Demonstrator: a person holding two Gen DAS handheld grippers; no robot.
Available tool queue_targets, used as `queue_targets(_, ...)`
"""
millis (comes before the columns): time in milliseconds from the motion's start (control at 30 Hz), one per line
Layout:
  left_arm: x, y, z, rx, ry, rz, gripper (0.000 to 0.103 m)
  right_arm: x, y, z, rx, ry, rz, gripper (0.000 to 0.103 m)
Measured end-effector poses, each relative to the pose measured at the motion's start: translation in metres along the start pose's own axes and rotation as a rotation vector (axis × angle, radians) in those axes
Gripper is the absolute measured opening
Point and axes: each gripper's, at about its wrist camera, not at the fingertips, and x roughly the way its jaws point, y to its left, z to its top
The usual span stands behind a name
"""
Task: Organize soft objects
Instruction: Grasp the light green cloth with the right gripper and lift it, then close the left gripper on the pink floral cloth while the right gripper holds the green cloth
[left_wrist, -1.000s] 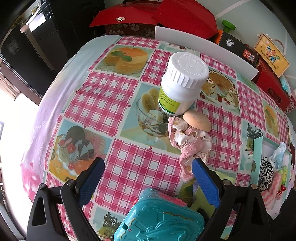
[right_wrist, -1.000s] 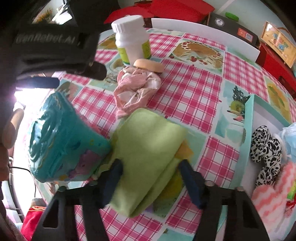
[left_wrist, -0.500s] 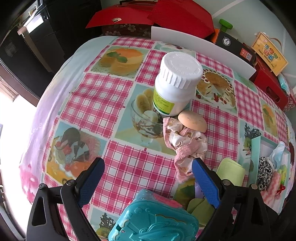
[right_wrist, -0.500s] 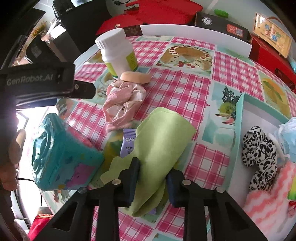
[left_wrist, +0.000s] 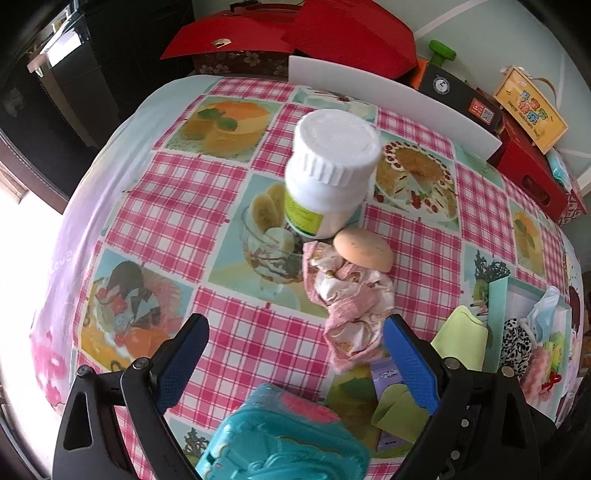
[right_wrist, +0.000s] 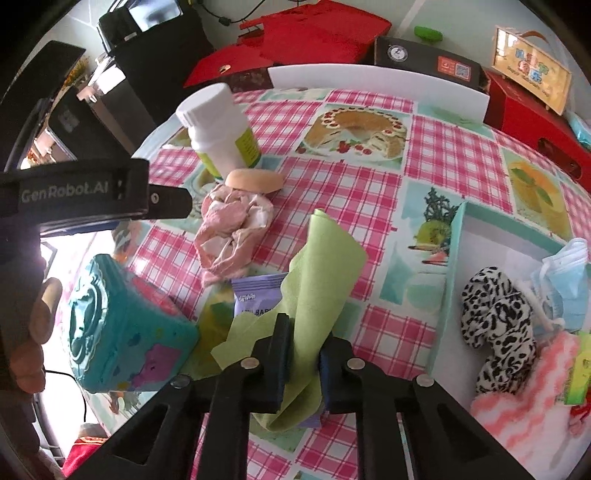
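A: Checked pink cloth with dessert pictures covers the table (left_wrist: 177, 206), and red boxes (right_wrist: 317, 33) are stacked past its far edge. What is the right gripper (right_wrist: 303, 360) doing?

B: Its jaws have just been closing, and they now pinch a green cloth (right_wrist: 317, 266) between the pads. The cloth stands up out of the fingers, its top edge curled over, near the table's front edge.

A: What lies under it?

B: A purple snack bar (right_wrist: 255, 295) lies flat on the table, partly covered by the cloth.

A: And the left gripper (left_wrist: 295, 365)?

B: Wide apart, nothing between the blue pads. It hangs above a teal toy (left_wrist: 284, 446), which sits at the front edge.

A: Where are the other soft things?

B: A crumpled pink rag (left_wrist: 351, 295) lies mid-table, just beyond the left gripper's right finger. A tan sponge (left_wrist: 364, 249) rests on the rag's far end, touching a white bottle (left_wrist: 328, 173) that stands upright behind it.

A: And to the right?

B: A teal-walled box (right_wrist: 452, 273) sits by the table's right edge. Inside lie a spotted black-and-white piece (right_wrist: 495, 325), a pink fluffy one (right_wrist: 532, 387) and a blue mask (right_wrist: 569, 280).

A: Anyone visible?

B: Fingers (right_wrist: 37, 332) show at the left edge of the right wrist view, by the left gripper's body.
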Motion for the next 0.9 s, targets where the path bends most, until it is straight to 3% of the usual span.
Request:
queue_targets(600,0.016,-0.037,0.011,0.059,0.013,-0.033,0.095,-0.026,-0.034,0.012,0.111,-0.095,0.003,0.011)
queue_targets(667,0.02,-0.04,0.011,0.067,0.023,-0.029,0.089,-0.027,-0.038,0.012,0.123,-0.097,0.006,0.011)
queue_targets(733,0.024,-0.042,0.011,0.072,0.041,-0.029,0.076,-0.028,-0.039,0.013,0.13,-0.098,0.005,0.011)
queue_targets(900,0.036,-0.052,0.008,0.11,0.076,0.003,0.068,-0.029,-0.038,0.012,0.127,-0.1,0.009,0.011)
